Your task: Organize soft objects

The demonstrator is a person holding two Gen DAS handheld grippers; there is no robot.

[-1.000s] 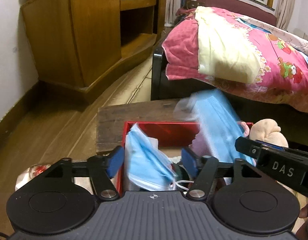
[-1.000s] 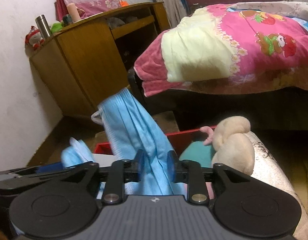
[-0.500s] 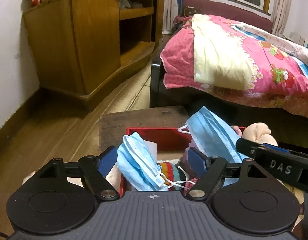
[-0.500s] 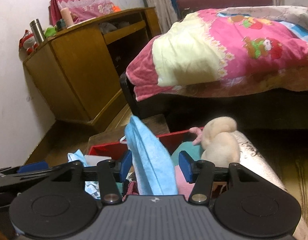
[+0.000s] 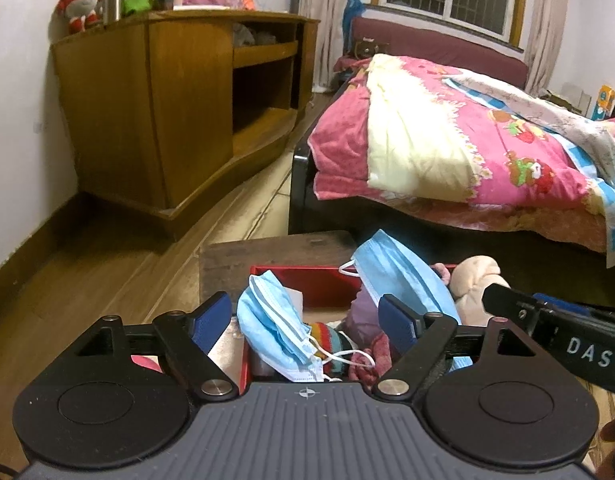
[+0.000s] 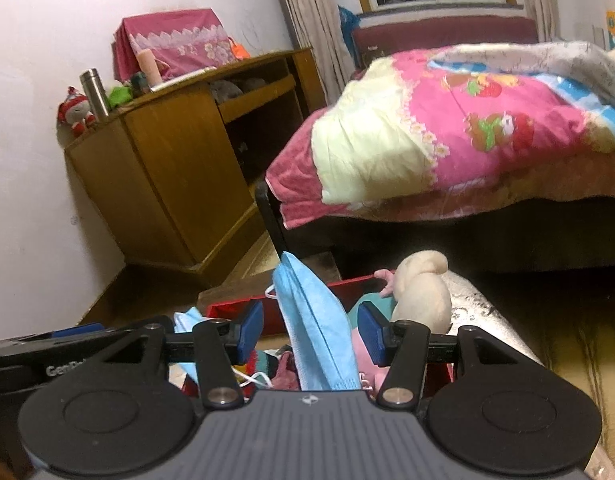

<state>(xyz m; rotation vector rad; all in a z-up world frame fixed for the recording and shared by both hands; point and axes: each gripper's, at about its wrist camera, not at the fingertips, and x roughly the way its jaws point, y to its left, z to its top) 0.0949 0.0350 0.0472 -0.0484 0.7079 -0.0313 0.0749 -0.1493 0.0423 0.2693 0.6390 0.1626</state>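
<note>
Blue pleated fabric marks the two face masks, and both sit in the red box (image 5: 307, 280) ahead of the jaws, which looks like the collecting place for the soft things. The crumpled mask (image 5: 275, 328) lies between the left gripper's (image 5: 305, 314) jaws without touching either pad; those jaws stand wide and are opening further, so I judge this mask let go to rest on the striped knit piece (image 5: 327, 340) beneath it. The second mask (image 6: 315, 320) stands upright between the right gripper's (image 6: 311, 330) jaws, with a clear gap to each pad. These jaws are set narrower than the left pair, yet nothing is clamped; the mask seems propped by the pile under it, its ear loop trailing at the near side. Beyond the right jaw a cream plush toy (image 6: 421, 292) leans on the box's far rim, half out, so it probably wants tucking in. The box rests on a low wooden table (image 5: 267, 256) by the bed (image 5: 447, 152).

Writing: "DAS" in white on the right gripper's arm, seen from the left wrist; "Gen" and a cut-off letter on the left gripper's arm, seen from the right wrist.
</note>
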